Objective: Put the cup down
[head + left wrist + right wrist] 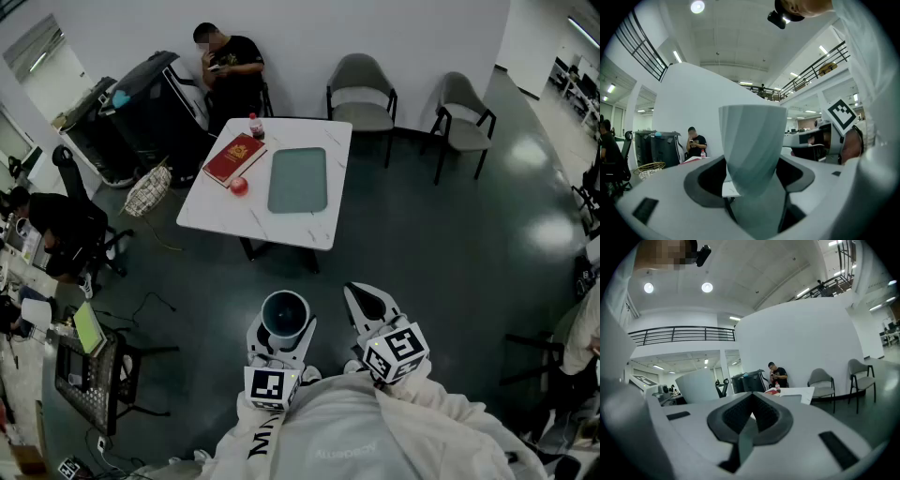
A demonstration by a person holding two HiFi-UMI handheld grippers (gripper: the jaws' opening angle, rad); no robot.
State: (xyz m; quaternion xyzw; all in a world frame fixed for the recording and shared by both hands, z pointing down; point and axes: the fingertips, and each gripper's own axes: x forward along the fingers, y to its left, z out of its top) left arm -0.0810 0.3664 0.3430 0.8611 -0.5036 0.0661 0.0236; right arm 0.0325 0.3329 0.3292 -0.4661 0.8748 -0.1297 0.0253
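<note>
First, hold cup (751,140) upright, pinched betw. wide-spread left gripper (281,330) fingers, well short of counter (328,220); carry fwd, seat base flat beside tray (297,180), then release; right gripper (367,302) fingers pressed together, empty.

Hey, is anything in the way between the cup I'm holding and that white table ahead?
Nothing visible: open floor lies between the cup, held in the left gripper, and the table. The table's near edge is bare; the tray, red book, bottle and red ball sit farther back.
</note>
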